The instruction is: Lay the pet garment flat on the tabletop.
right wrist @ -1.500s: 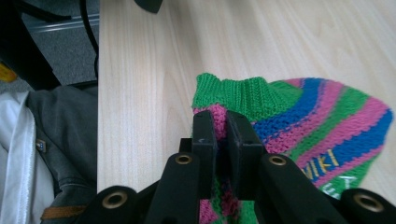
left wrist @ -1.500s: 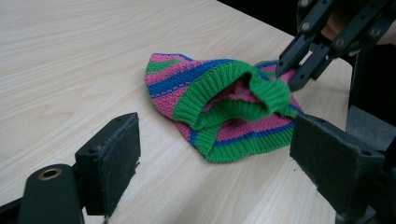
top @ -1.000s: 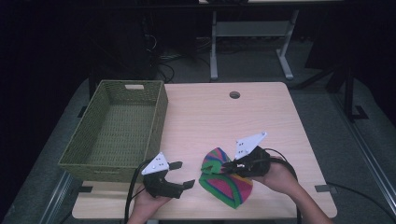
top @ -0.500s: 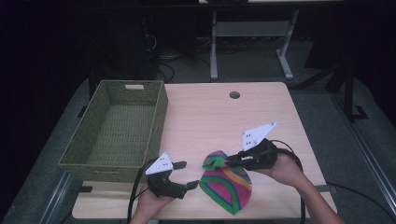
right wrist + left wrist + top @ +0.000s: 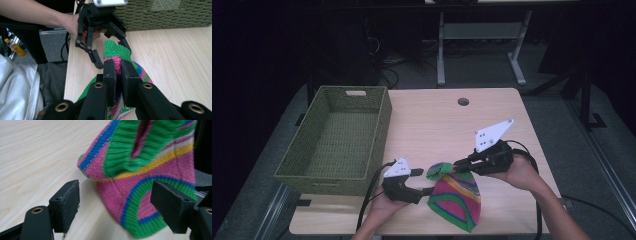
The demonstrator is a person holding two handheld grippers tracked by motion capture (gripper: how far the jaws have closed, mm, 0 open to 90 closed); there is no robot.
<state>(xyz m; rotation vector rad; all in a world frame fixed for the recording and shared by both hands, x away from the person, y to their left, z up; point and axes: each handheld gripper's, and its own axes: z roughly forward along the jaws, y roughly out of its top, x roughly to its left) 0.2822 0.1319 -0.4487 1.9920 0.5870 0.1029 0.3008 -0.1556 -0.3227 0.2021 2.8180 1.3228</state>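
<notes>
A striped knit hat (image 5: pixel 457 200) in pink, green, blue and yellow lies near the table's front edge. Its top edge is pulled up by my right gripper (image 5: pixel 457 165), which is shut on that fold (image 5: pixel 117 61). The hat's green rim (image 5: pixel 116 50) sticks out past the jaws. My left gripper (image 5: pixel 424 182) sits just left of the hat, low over the table. Its jaws have just been closing a little. In the left gripper view the pads (image 5: pixel 66 200) stand apart on either side of the hat's lower edge (image 5: pixel 140 202) without touching it.
A green woven basket (image 5: pixel 382 130) stands on the left of the wooden table (image 5: pixel 437 120), its wall (image 5: pixel 162 15) close behind my left gripper. A round cable hole (image 5: pixel 463 101) sits at the back. The table's front edge is right under both hands.
My right gripper has risen with the hat's edge, so the hat now hangs stretched downward. My left gripper has moved right until its jaws flank the hat.
</notes>
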